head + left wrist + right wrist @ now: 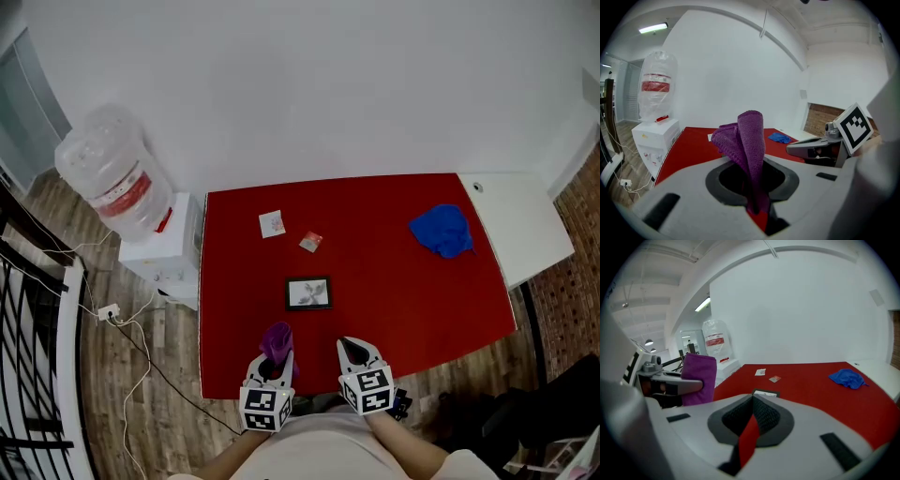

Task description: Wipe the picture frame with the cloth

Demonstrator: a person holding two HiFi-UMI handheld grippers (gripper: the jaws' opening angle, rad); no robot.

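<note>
A small dark picture frame (308,293) lies flat on the red table (412,300), near the middle of its front half. In the right gripper view the picture frame (765,393) shows just past the jaws. My left gripper (277,356) hovers at the table's front edge, just short of the frame and slightly to its left. It is shut on a purple cloth (277,339) that sticks up folded between the jaws (749,140). My right gripper (352,351) is level with it on the right, shut and holding nothing (753,401).
A crumpled blue cloth (442,231) lies at the table's far right. Two small cards (272,224) (311,242) lie beyond the frame. A water dispenser (122,187) stands left of the table, with cables on the floor. A white counter (520,225) adjoins the right side.
</note>
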